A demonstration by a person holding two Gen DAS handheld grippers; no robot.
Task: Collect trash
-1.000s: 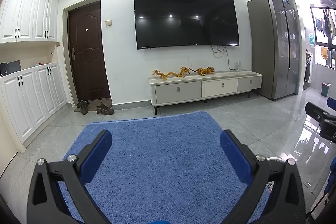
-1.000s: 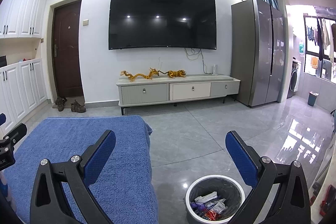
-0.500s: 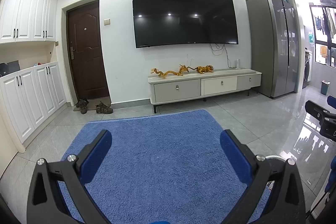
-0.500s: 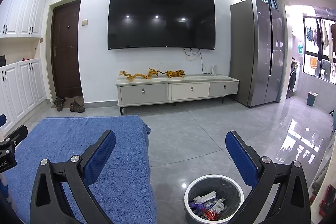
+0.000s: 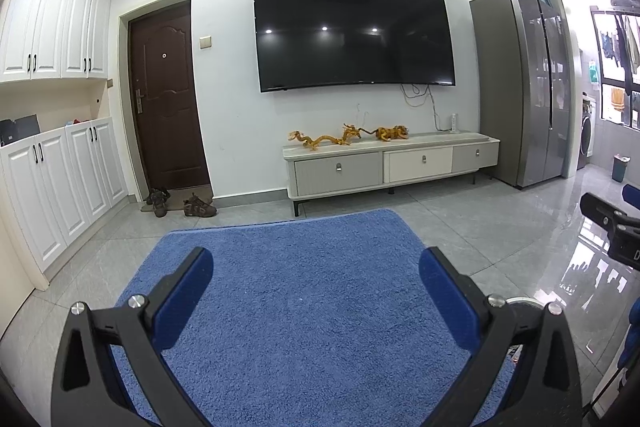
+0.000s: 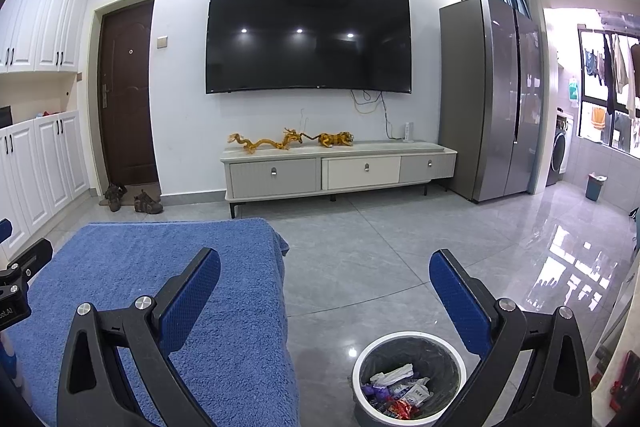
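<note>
A round bin (image 6: 410,341) with a white rim and dark liner stands on the floor at the bottom of the right wrist view. Several wrappers (image 6: 396,393) lie inside it. My right gripper (image 6: 325,281) is open above the bin and the edge of a blue cloth-covered surface (image 6: 160,259), nothing between its blue pads. My left gripper (image 5: 316,279) is open too, held over the same blue surface (image 5: 304,251), which shows no trash on it. The right gripper's tip (image 5: 608,223) shows at the right edge of the left wrist view.
Ahead stand a low TV cabinet (image 6: 340,171) with golden figurines, a wall TV (image 6: 308,39) and a tall grey fridge (image 6: 492,99). A brown door (image 5: 168,103) with shoes (image 5: 180,203) is at the left. Grey tiled floor (image 6: 400,247) lies open between.
Both views have shifted only slightly, the room sitting a touch lower and closer. Both grippers stay open and hold nothing.
</note>
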